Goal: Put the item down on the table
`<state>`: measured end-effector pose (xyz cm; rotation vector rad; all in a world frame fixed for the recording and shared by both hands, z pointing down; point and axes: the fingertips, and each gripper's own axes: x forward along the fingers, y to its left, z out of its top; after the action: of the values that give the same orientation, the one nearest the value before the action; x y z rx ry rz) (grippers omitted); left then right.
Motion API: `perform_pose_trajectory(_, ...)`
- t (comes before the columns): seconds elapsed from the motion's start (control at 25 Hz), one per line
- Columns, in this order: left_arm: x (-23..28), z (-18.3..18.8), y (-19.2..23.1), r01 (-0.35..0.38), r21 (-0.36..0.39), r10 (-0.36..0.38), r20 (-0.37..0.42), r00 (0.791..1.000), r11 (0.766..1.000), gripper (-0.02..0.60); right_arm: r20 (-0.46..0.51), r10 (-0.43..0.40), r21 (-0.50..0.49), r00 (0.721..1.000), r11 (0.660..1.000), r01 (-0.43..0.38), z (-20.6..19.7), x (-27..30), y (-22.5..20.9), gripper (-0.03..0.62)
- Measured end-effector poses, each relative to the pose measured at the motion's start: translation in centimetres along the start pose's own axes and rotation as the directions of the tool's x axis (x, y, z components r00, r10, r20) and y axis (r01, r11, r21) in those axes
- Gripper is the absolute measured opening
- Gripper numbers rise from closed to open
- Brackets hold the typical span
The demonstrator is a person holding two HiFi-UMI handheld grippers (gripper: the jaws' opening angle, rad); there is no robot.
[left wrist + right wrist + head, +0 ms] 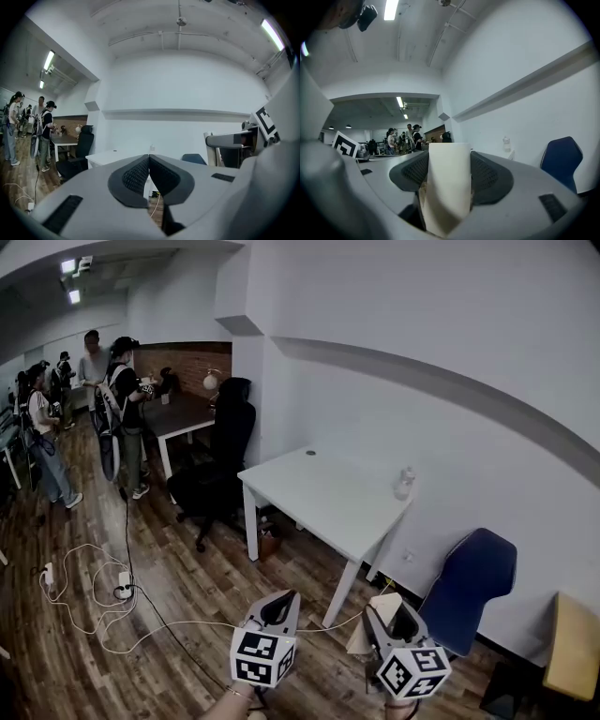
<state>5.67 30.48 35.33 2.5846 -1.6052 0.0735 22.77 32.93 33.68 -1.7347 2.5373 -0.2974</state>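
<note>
The right gripper point(450, 157) clamps a pale, cream-coloured item point(446, 197), smooth and paper-like with a rounded front and a flat top edge, between its dark ribbed pads point(487, 176), which press on both its sides. The item is held in the air, not on the table. Beside it, the left gripper point(149, 161) is closed and empty, its textured black pads point(136, 176) meeting along a thin seam in the grey moulded shell. Each tool carries a white cube printed with black square markers point(262, 657). In the head view both point level across a wood-plank floor point(187, 587) toward a plain white rectangular table point(319, 498) set against a white wall, well apart from the held item. A small clear bottle point(404, 484) stands near the table's far edge. A blue padded chair point(469, 582) sits to the right, a black office chair point(225, 442) to the left. White cables point(84, 587) loop over the floor, and several people point(122, 399) stand at the far end of the room.
</note>
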Motion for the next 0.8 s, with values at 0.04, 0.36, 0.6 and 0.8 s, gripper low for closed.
perform_pose_trajectory(0.04,0.0,-0.1,-0.1,-0.002,-0.003,0.002,-0.001,1.000,1.000,0.017,-0.002,0.002,-0.004,1.000,1.000,-0.002,0.0,-0.1,0.0,0.296)
perform_pose_trajectory(0.36,0.3,-1.3,-1.3,-0.030,-0.013,0.029,-0.018,0.999,0.999,0.017,-0.039,0.016,0.000,0.999,1.000,-0.016,-0.8,-0.6,-1.8,0.296)
perform_pose_trajectory(0.6,1.2,-1.8,-0.3,-0.059,-0.003,0.059,-0.027,0.998,0.998,0.017,-0.049,0.020,0.013,0.999,1.000,-0.019,-1.0,1.0,-2.8,0.296)
perform_pose_trajectory(0.8,2.8,-1.7,1.1,-0.081,-0.001,0.081,-0.022,0.996,0.997,0.017,-0.061,0.026,-0.001,0.998,1.000,-0.026,-1.7,3.1,-3.6,0.296)
